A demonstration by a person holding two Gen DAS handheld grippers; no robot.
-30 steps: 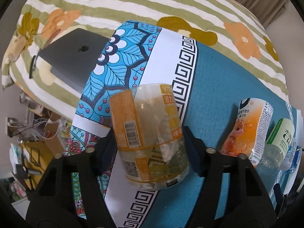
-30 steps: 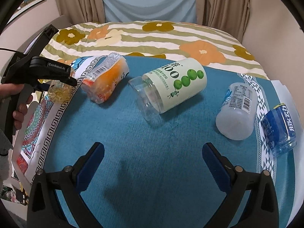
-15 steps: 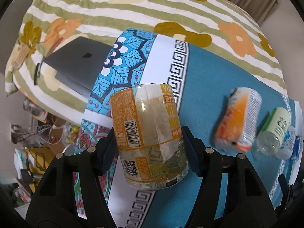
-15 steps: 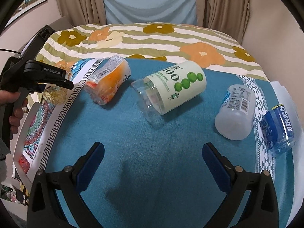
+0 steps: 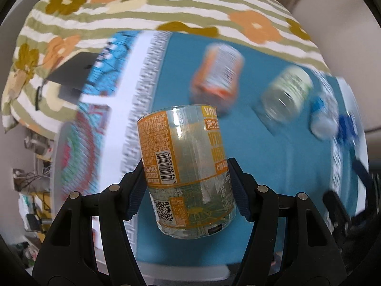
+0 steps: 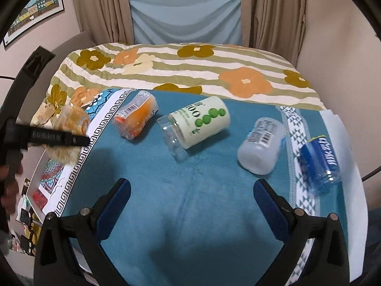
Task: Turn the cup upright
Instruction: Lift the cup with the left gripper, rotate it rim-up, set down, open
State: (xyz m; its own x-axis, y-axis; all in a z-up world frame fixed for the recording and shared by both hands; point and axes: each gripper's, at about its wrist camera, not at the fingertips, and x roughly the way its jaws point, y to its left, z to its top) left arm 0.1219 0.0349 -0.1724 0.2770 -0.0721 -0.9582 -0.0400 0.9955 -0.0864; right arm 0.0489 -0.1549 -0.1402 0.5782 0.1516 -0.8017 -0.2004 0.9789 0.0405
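Note:
My left gripper (image 5: 187, 188) is shut on a clear cup with an orange label (image 5: 183, 164) and holds it in the air over the left edge of the teal cloth (image 5: 273, 166). In the right wrist view the same cup (image 6: 69, 131) shows blurred at the far left, behind the black left gripper (image 6: 78, 140). My right gripper (image 6: 191, 197) is open and empty above the near middle of the teal cloth (image 6: 190, 202).
Several cups lie on their sides on the cloth: an orange one (image 6: 135, 121), a green-dotted one (image 6: 197, 124), a frosted one (image 6: 262, 145) and a blue one (image 6: 319, 164). A laptop (image 5: 71, 76) lies on the flowered bedspread (image 6: 190, 69).
My left gripper has swung with the orange-label cup, so the lying cups now show further left and higher in its blurred view. My right gripper has barely moved.

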